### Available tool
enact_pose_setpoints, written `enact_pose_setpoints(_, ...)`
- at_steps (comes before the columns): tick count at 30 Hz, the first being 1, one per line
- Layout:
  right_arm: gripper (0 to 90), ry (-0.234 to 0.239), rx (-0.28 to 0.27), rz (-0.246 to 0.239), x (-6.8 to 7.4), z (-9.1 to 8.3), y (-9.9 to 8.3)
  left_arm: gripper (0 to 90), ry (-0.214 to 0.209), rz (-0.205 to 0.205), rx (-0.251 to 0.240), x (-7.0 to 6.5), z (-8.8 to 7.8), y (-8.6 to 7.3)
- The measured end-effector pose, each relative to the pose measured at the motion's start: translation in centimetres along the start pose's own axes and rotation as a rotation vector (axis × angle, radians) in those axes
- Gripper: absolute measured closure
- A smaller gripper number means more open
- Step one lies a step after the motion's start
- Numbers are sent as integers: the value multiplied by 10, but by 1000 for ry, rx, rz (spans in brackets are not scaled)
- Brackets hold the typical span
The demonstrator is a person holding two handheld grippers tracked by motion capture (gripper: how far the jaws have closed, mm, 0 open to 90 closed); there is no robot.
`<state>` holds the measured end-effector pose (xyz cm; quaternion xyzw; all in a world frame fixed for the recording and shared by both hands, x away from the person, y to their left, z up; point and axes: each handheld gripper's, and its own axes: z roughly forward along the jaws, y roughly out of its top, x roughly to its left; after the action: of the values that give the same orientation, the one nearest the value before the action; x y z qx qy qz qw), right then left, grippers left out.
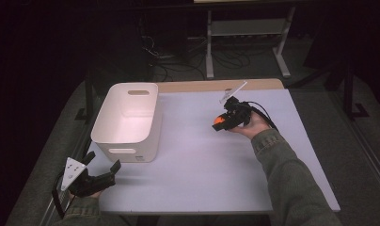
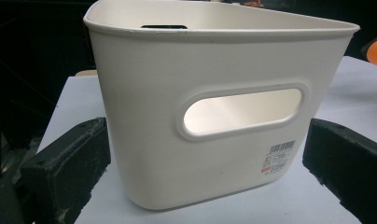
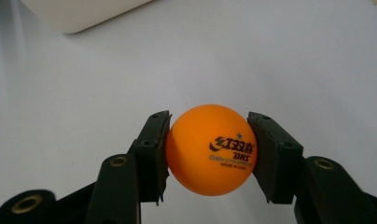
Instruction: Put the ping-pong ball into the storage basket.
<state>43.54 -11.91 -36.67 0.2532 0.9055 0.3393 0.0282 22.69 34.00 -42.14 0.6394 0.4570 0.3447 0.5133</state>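
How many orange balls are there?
1. The orange ball sits squeezed between the right gripper's fingers, above the table. The white bin may hide more.

Orange ping-pong ball [image 3: 211,148]: round, glossy, black printed logo and small star facing the right gripper view. Clamped on both sides between the two black pads, clear of the pale tabletop. In the high view it sits right of centre, well apart from the white bin.
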Motion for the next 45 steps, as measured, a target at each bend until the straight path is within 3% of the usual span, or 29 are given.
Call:
enact_pose_setpoints(24, 498, 33, -16, -100, 31, -21, 37, 2, 3, 0, 0, 0, 0, 0)
enact_pose_setpoints(45, 498, 83, -44, -191, 62, -16, 71, 2, 3, -2, 1, 0, 0, 0)
